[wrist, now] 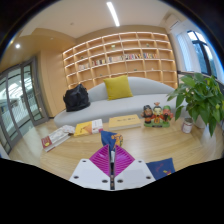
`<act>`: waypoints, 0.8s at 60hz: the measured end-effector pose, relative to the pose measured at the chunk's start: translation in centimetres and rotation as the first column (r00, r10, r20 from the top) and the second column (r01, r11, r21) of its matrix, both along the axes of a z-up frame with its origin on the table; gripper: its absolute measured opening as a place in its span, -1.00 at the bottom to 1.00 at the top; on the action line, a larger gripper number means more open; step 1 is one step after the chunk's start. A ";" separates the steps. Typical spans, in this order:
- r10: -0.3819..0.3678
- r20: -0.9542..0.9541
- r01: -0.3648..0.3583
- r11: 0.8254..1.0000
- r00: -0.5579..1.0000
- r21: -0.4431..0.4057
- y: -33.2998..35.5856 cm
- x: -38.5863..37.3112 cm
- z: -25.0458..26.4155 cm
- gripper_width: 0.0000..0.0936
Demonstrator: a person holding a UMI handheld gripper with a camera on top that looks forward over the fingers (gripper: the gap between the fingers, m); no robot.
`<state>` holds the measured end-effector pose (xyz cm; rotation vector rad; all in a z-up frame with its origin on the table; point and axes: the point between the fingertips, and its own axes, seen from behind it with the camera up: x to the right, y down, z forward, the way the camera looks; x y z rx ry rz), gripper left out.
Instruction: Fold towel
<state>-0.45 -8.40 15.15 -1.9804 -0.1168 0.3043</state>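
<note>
My gripper point(111, 150) sits low over a wooden table point(60, 155), and its pink pads point(100, 160) meet along a thin dark line, so the fingers are shut. A small blue and orange thing point(109, 138) shows right at the fingertips; I cannot tell whether it is pinched or stands just beyond them. A dark blue towel point(160, 168) lies flat on the table to the right of the fingers, apart from them.
Books point(88, 127) and a magazine point(55, 138) lie on the table ahead to the left, and a flat yellow box point(124, 121) straight ahead. Stuffed toys point(153, 114) and a potted plant point(195, 100) stand to the right. A sofa point(120, 97) and shelves point(120, 55) are behind.
</note>
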 end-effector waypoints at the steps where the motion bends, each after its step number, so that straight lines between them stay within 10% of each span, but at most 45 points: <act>1: -0.021 0.016 0.021 1.000 1.000 -0.010 0.3 1.4 -0.8 -0.94; 11: -0.135 0.156 0.153 0.982 0.978 -0.110 0.6 12.6 -8.5 -0.77; 20: -0.219 0.218 0.250 0.961 0.951 -0.122 -0.6 19.5 -10.9 0.83; 48: -0.181 0.309 0.208 0.976 0.934 -0.057 -12.5 20.0 -2.0 0.83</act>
